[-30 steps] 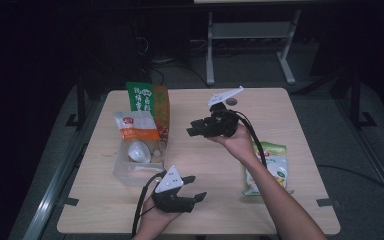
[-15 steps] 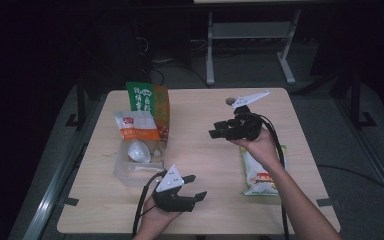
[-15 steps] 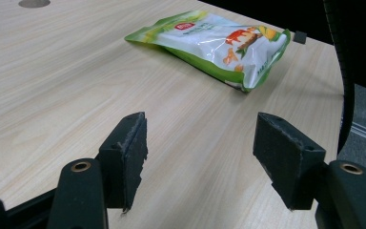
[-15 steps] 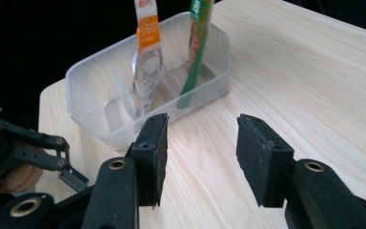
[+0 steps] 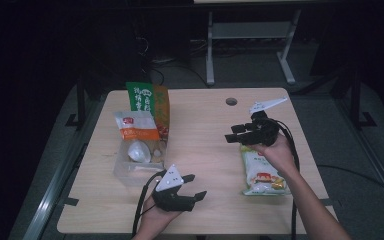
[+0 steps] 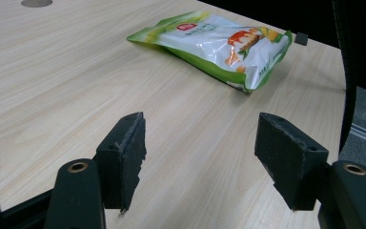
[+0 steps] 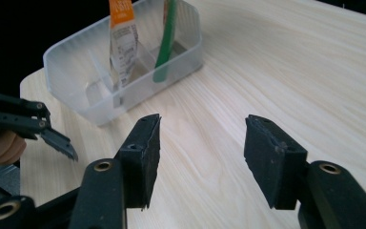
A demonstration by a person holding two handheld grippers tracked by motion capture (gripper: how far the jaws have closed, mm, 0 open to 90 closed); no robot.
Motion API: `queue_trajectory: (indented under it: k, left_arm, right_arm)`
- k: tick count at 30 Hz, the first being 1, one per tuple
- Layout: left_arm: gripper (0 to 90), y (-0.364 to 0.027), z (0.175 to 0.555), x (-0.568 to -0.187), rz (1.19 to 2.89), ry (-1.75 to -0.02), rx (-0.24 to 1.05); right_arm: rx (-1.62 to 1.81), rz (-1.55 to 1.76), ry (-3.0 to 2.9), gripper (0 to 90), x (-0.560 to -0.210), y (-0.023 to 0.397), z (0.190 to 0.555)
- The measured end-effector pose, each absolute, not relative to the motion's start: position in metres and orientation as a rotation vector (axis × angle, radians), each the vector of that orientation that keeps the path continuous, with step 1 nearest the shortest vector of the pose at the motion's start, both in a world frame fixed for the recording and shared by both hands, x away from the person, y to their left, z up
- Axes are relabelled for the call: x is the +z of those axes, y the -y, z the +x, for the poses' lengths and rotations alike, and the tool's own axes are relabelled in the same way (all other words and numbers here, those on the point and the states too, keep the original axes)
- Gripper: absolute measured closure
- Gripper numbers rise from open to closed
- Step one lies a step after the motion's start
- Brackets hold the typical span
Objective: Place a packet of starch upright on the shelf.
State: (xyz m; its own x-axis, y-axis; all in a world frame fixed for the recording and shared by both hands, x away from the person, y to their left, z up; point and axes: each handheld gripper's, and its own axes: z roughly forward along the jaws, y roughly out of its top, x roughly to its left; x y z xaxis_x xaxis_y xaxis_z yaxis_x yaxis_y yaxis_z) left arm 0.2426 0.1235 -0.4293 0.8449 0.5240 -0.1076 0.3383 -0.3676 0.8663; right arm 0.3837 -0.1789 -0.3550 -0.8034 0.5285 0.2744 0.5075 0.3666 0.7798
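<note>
The green snack pouch lies flat at the table's right side, its long axis running away from us; our right gripper hovers just beyond its far end, jaws apart and empty, nearer than our left gripper, also parted, empty

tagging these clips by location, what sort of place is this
Probably a lab or studio set up for recording, not a home. A plain wooden table stands in a dark room, a bare metal stand behind it, and snack packets sit staged in a clear plastic bin beside a loose green packet.
</note>
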Motion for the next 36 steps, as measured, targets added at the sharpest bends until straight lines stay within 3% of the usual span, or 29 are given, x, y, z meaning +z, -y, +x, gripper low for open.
queue_trajectory:
  k: [36]
  left_arm:
    - [32.0,-0.119,0.243,-0.431,1.990,-0.646,0.214]
  right_arm:
    - [1.288,1.315,-2.473,41.7,-0.409,0.288,0.349]
